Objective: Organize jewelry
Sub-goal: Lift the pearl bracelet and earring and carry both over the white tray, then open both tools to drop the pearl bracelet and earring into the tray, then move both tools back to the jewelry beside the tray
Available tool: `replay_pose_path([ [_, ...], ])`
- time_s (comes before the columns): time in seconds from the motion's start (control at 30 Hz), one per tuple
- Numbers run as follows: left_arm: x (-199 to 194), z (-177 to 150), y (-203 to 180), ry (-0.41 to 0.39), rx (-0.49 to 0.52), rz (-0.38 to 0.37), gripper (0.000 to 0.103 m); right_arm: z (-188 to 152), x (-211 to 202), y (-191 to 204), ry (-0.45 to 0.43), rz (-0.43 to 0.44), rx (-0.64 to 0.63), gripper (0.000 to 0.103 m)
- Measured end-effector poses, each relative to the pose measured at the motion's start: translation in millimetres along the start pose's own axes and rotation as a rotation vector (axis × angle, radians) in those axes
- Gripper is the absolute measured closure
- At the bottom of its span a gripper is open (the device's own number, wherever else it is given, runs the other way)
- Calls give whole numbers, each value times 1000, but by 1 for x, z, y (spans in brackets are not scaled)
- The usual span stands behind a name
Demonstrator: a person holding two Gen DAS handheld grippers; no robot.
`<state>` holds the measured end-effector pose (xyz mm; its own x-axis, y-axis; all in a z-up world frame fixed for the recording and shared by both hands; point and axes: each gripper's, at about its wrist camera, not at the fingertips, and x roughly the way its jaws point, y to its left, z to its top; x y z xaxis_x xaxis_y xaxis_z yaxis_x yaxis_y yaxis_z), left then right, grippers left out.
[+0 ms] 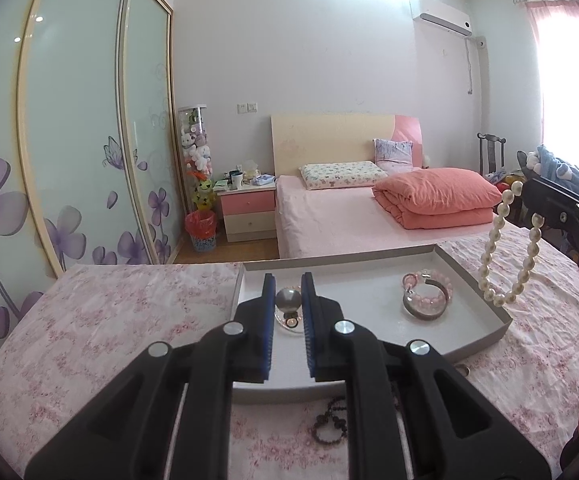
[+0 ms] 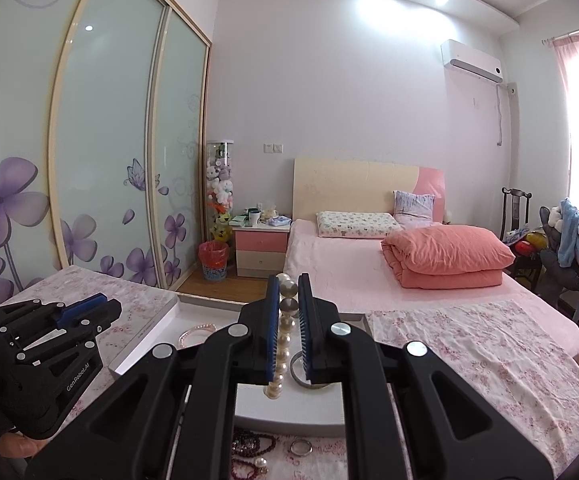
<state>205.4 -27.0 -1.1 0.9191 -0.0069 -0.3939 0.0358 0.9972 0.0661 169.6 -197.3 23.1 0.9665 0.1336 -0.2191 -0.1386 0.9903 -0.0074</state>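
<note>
A shallow grey tray point(image 1: 353, 292) lies on the floral cloth. In the left wrist view my left gripper point(image 1: 288, 285) hangs over the tray's near left part. It is shut on a clear piece point(image 1: 287, 322) with a round grey bead point(image 1: 288, 300). My right gripper point(image 2: 288, 285) is shut on a white pearl strand point(image 2: 285, 332), which runs between its pads. The pearl strand point(image 1: 505, 256) dangles in a loop above the tray's right rim, under the right gripper point(image 1: 527, 192). A pink bead bracelet point(image 1: 429, 282) and a metal bangle point(image 1: 423, 310) rest in the tray.
On the cloth in front of the tray lie a dark bead bracelet point(image 1: 331, 420), dark red beads point(image 2: 249, 444) and a silver ring point(image 2: 301, 447). Another pink bracelet point(image 2: 197, 330) lies in the tray's left part. Behind stands a bed point(image 1: 329, 216) with a folded orange quilt point(image 1: 437, 196).
</note>
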Motion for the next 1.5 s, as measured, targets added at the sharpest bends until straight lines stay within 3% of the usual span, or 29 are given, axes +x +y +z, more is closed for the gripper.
replay_pose_path([
  [0.23,46,10,-2,20,5,-17,89,-5,47,-14,70,15,49,92],
  [0.5,108,8,-6,144,-31,-49,89,-24,106,-28,210,57,135,92],
  [0.77,139,0,-16,200,-18,-65,87,-38,130,-35,313,87,207,91],
  [0.9,141,2,-9,195,-45,-58,70,-36,123,-45,290,56,207,65],
  [1.33,114,13,20,159,-76,-25,69,-30,99,-41,274,44,157,65],
  [1.5,85,5,33,154,-78,-3,61,-35,78,-42,297,45,138,65],
])
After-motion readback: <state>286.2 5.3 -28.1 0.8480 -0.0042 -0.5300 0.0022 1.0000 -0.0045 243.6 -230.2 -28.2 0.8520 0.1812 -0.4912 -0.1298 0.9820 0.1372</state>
